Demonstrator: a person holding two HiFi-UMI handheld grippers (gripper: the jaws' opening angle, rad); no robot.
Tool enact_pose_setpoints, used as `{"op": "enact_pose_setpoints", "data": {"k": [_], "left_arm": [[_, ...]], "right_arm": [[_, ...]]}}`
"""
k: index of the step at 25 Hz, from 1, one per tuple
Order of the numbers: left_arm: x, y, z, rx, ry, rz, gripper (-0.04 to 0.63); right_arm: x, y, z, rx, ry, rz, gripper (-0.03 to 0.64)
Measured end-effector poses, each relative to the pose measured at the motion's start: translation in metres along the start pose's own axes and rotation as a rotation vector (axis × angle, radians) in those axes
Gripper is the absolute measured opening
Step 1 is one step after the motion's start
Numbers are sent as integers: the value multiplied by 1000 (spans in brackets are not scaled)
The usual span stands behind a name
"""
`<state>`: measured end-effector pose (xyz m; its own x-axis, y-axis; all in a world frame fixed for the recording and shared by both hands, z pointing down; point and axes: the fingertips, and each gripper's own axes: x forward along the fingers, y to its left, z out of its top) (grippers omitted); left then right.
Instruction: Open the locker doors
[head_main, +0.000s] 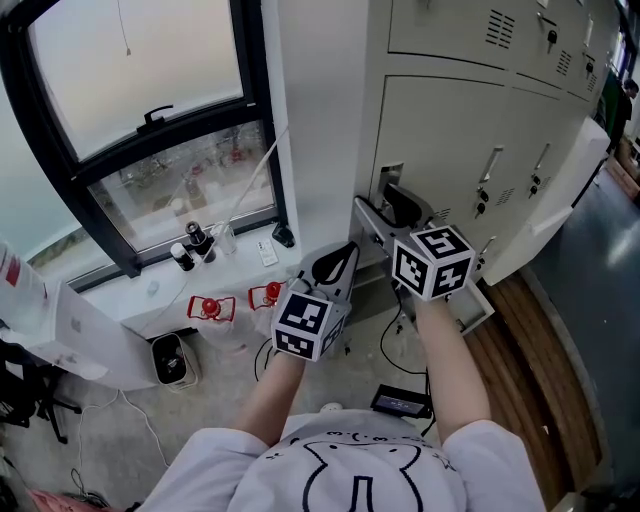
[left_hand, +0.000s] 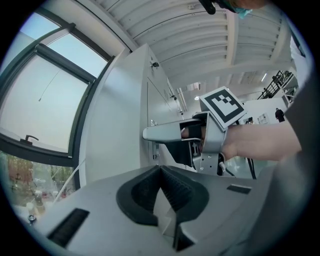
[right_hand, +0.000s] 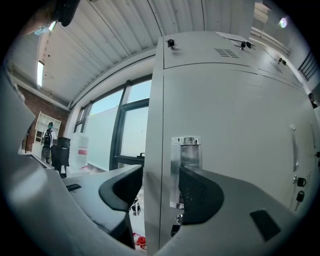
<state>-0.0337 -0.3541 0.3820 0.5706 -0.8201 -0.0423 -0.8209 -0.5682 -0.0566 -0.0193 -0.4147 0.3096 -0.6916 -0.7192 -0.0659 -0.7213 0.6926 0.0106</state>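
right gripper (right_hand: 161, 175) stands wide, jaws straddling the chrome handle (right_hand: 186, 167) at the edge of the locker door (right_hand: 235, 115), pads not pressing. lined up for a pull, i'd say. left gripper (left_hand: 161, 175) hangs beside it, jaws together and empty, clear of the door's swing.

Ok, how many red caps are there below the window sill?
2. Left red cap lies below the sill; right red cap is beside it, nearer the left gripper. Others may be hidden.
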Motion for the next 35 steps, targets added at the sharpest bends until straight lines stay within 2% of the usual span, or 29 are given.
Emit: {"op": "enact_pose_setpoints", "data": {"k": [2,9,14,21,29,35], "left_arm": [[0,-2,-1,1,2,-1,17],[4,-6,-6,-11,11,0,17],[11,-18,-7,-5,12,-16,18],[16,-35,-8,-3,23,-42,17],[22,-68,-3,5,21,-97,18],[25,-97,2,-1,12,-143,17]], "right_arm": [[0,-1,0,5,-7,15,216],[-20,-5,4,19,-30,91,133],[-37,-2,4,-1,-16,89,133],[-73,-6,6,-63,-17,26,118],[-117,-13,7,-134,13,-24,132],[-156,-22,11,-240,30,-128,137]]}}
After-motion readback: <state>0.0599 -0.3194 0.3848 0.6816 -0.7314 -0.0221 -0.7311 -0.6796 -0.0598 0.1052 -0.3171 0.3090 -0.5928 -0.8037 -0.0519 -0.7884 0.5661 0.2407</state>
